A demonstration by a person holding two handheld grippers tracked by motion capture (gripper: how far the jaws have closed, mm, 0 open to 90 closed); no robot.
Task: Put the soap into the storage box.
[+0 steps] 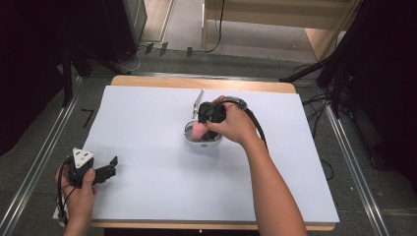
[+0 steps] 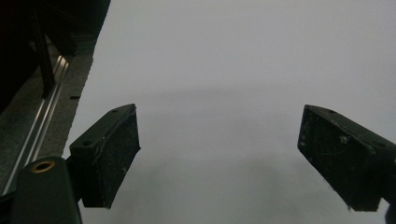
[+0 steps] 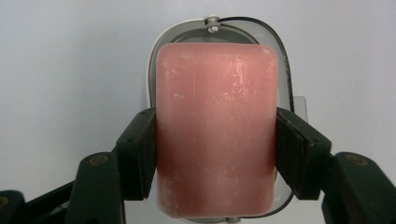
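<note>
While my right gripper [image 3: 215, 154] clamps its jaws on the pink soap bar [image 3: 215, 126] just above the open soap case [image 1: 202, 138], placing is in hand; next, lower squarely, then release. Left gripper [image 2: 219, 154] idles wide open, empty.

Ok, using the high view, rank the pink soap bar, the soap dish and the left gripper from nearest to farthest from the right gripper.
1. Pink soap bar: clamped in the right gripper.
2. Soap dish: just beneath the bar, mid-table.
3. Left gripper: far off at the table's near left corner, open over bare paper.
</note>
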